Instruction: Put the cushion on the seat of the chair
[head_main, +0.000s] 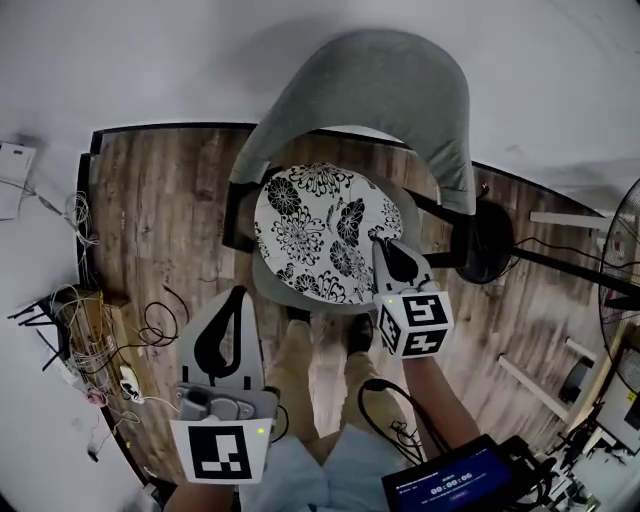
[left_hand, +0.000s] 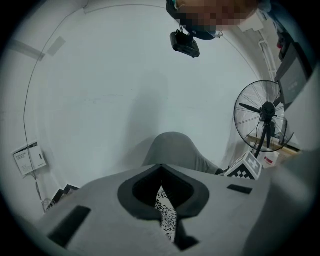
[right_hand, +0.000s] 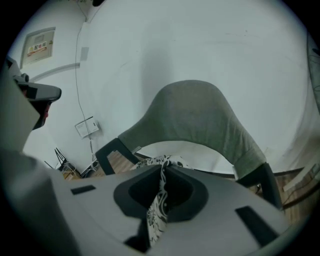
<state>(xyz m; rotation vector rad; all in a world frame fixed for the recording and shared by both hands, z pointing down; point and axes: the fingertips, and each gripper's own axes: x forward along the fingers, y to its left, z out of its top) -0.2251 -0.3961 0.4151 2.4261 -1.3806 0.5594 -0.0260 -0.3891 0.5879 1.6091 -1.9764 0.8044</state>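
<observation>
So the cushion (head_main: 320, 230), the black-and-white floral one, is down on the chair seat (head_main: 268, 288), just ahead of the 2 tools. The right tool (head_main: 386, 246) sits at its near right edge, clamped shut on a fold of the fabric. In the right gripper view the floral cloth runs up the slit between the jaws and pokes out past the tips. The left tool (head_main: 239, 293) is by the cushion's near left edge. Its jaws are together too, with a thin strip of the same fabric caught between them in the left gripper view. Past both tools' tips rises the curved grey chair back (head_main: 370, 100). Below it all is a wood floor (head_main: 170, 230). A tangle of cables (head_main: 85, 340) lies out to the left of the left tool, and a standing fan (left_hand: 265, 120) is off to the right of the right tool.
</observation>
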